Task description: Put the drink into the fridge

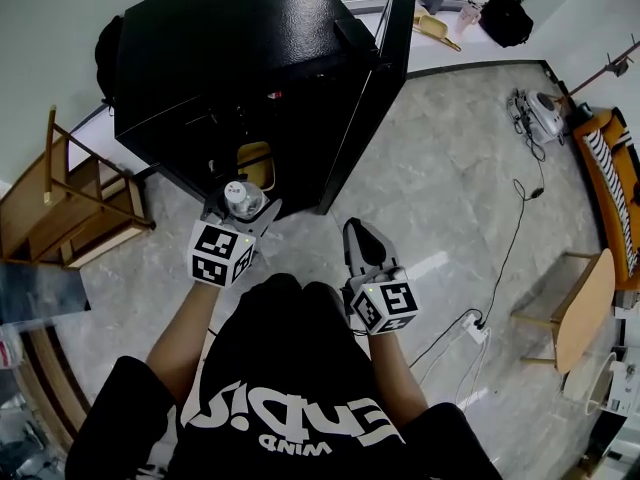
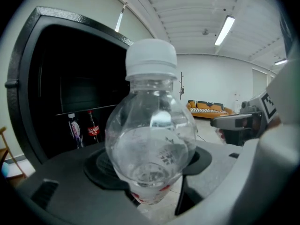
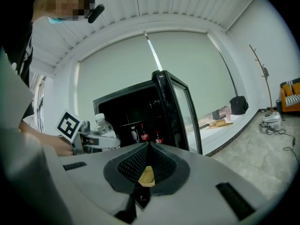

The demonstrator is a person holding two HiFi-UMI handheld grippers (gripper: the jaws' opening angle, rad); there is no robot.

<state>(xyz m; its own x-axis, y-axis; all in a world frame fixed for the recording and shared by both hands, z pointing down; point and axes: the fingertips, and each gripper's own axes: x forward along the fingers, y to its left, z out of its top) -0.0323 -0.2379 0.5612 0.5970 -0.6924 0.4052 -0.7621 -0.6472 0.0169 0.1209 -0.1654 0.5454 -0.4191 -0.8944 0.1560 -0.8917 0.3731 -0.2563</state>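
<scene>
Drink: clear bottle (image 2: pixel 150 139), white cap, red label print too blurred to read. Held upright, gripped between jaws of left claw (image 1: pixel 243 206), just before open black fridge (image 1: pixel 230 58). Fridge shelf: red-labelled cola bottle (image 2: pixel 92 128), purple-labelled bottle (image 2: pixel 75 130). Right claw (image 3: pixel 146 149) closed, holding nothing.
</scene>
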